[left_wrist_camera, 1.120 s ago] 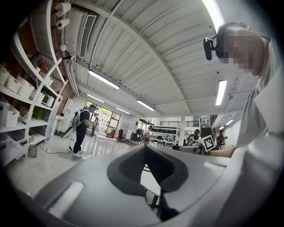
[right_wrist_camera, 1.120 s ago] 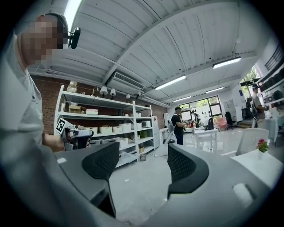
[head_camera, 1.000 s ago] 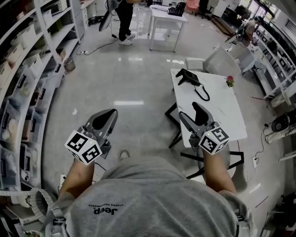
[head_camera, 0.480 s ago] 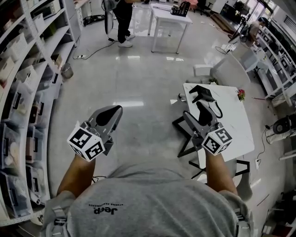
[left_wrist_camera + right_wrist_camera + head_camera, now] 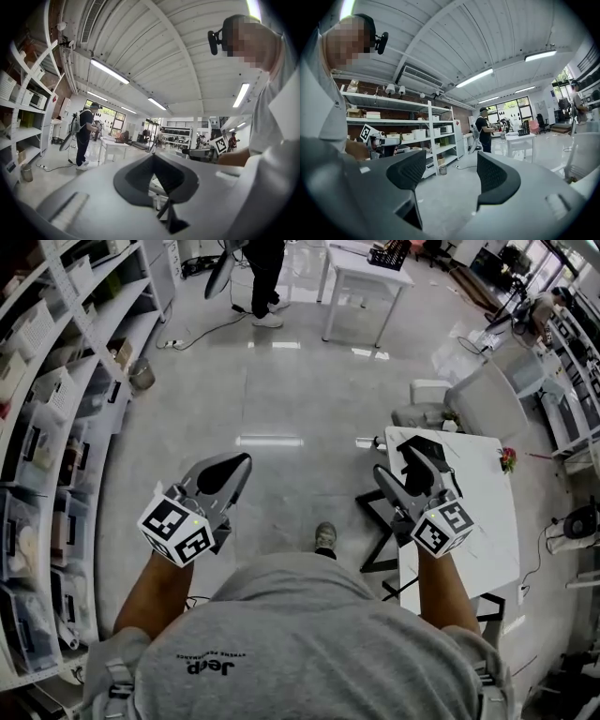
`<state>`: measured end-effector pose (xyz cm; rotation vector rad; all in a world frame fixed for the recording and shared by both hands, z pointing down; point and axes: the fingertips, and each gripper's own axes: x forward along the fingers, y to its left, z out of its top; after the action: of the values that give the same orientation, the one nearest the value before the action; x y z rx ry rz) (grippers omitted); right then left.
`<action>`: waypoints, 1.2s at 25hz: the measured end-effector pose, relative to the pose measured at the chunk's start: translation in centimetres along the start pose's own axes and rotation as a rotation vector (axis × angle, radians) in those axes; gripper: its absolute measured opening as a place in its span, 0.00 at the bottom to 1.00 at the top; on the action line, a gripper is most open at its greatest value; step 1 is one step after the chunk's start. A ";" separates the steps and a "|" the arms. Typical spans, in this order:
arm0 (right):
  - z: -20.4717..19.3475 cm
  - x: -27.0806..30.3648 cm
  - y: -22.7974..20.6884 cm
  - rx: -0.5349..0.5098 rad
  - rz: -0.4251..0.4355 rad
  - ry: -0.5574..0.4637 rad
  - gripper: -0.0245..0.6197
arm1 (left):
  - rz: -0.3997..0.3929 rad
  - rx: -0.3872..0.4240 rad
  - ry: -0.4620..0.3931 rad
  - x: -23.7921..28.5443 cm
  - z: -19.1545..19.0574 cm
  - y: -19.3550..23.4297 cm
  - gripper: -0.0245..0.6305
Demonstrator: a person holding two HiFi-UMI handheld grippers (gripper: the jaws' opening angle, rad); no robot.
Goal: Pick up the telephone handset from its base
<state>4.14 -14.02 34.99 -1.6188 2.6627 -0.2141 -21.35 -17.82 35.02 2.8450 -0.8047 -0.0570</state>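
— Where's the telephone [image 5: 427, 446]?
— On the white table [image 5: 478, 521], just past the right gripper [image 5: 401, 465]; its jaws stand wide, empty. Handset partly hidden behind them.
— Left gripper [image 5: 234, 463]?
— Jaws together, nothing between, well aside.

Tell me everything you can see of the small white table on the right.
The white table is small and rectangular, with a smooth, slightly glossy top on dark crossed legs. It stands on the grey floor at the person's right. A black telephone sits at its far end, partly behind the open right gripper, which overlaps the table's left edge in the head view. A small red flower-like item lies near the far right edge.
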 end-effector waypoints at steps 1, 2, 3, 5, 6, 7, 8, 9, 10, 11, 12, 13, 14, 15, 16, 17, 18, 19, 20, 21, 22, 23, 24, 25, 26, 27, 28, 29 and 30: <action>0.2 0.8 -1.5 -0.002 0.016 -0.004 0.53 | 0.014 0.007 0.004 1.4 -0.1 0.4 0.11; 0.5 1.7 -3.0 -0.003 0.032 -0.009 0.53 | 0.029 0.017 0.005 2.9 -0.1 0.8 0.11; 0.7 2.7 -4.6 -0.002 0.049 -0.014 0.53 | 0.045 0.027 0.003 4.4 0.0 1.3 0.11; 1.0 4.6 -8.0 0.001 0.082 -0.020 0.53 | 0.078 0.031 -0.007 7.4 0.2 2.5 0.11; 1.0 5.7 -9.5 0.001 0.096 -0.016 0.53 | 0.094 0.025 -0.015 8.9 0.3 3.1 0.11; 1.0 6.7 -11.0 -0.001 0.110 -0.009 0.53 | 0.109 0.017 -0.023 10.3 0.6 3.7 0.11; 1.2 7.7 -12.3 -0.002 0.124 -0.005 0.53 | 0.121 0.008 -0.032 11.7 0.9 4.2 0.11; 1.4 8.6 -13.7 -0.004 0.139 -0.003 0.53 | 0.133 -0.002 -0.038 13.1 1.1 4.6 0.11; 1.7 9.4 -14.9 -0.006 0.152 -0.002 0.53 | 0.144 -0.011 -0.042 14.6 1.2 5.1 0.11; 1.9 10.1 -16.2 -0.009 0.163 0.001 0.53 | 0.155 -0.018 -0.043 16.0 1.3 5.4 0.11; 2.0 10.8 -17.4 -0.013 0.174 0.004 0.53 | 0.163 -0.022 -0.041 17.4 1.3 5.8 0.11; 2.0 11.4 -18.5 -0.017 0.180 0.010 0.53 | 0.170 -0.025 -0.037 18.6 1.3 6.1 0.11; 1.9 12.0 -19.5 -0.016 0.181 0.019 0.53 | 0.177 -0.026 -0.031 19.8 1.3 6.5 0.11; 1.7 12.5 -20.4 -0.009 0.180 0.027 0.53 | 0.182 -0.027 -0.024 20.7 1.3 6.9 0.11; 1.5 13.1 -21.1 0.002 0.179 0.033 0.53 | 0.184 -0.026 -0.018 21.5 1.2 7.3 0.11; 1.2 13.7 -21.6 0.011 0.179 0.038 0.53 | 0.184 -0.023 -0.014 22.1 1.2 7.9 0.11; 1.0 14.3 -21.9 0.014 0.179 0.042 0.53 | 0.183 -0.019 -0.013 22.5 1.3 8.5 0.11; 0.8 14.9 -22.0 0.014 0.177 0.045 0.53 | 0.180 -0.016 -0.015 22.7 1.3 9.3 0.11; 0.6 15.7 -22.0 0.012 0.173 0.047 0.53 | 0.177 -0.012 -0.017 22.7 1.4 10.2 0.11; 0.4 16.4 -22.0 0.010 0.165 0.049 0.53 | 0.171 -0.009 -0.020 22.7 1.4 11.1 0.11; 0.3 17.1 -21.8 0.007 0.153 0.051 0.53 | 0.163 -0.005 -0.022 22.6 1.5 12.0 0.11; 0.1 17.8 -21.7 0.003 0.140 0.054 0.53 | 0.153 0.000 -0.025 22.4 1.5 13.0 0.11; 0.0 18.4 -21.5 -0.001 0.126 0.057 0.53 | 0.140 0.004 -0.027 22.3 1.5 14.0 0.11; -0.2 19.1 -21.5 -0.001 0.108 0.058 0.53 | 0.126 0.005 -0.026 22.2 1.4 15.1 0.11; -0.4 19.6 -21.6 0.005 0.088 0.056 0.53 | 0.112 0.002 -0.019 22.2 1.3 16.1 0.11; -0.6 20.0 -21.7 0.014 0.065 0.051 0.53 | 0.097 -0.001 -0.005 22.2 1.2 17.0 0.11; -0.6 20.2 -21.8 0.021 0.041 0.046 0.53 | 0.079 -0.002 0.010 22.3 1.3 17.6 0.11; -0.5 20.3 -22.0 0.021 0.016 0.041 0.53 | 0.060 0.002 0.020 22.5 1.4 18.2 0.11; -0.3 20.4 -22.3 0.015 -0.010 0.037 0.53 | 0.041 0.012 0.027 22.9 1.7 18.6 0.11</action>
<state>14.34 -42.13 39.27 -1.6397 2.6742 -0.2663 -11.53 -45.61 37.14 2.8324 -0.8601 -0.0079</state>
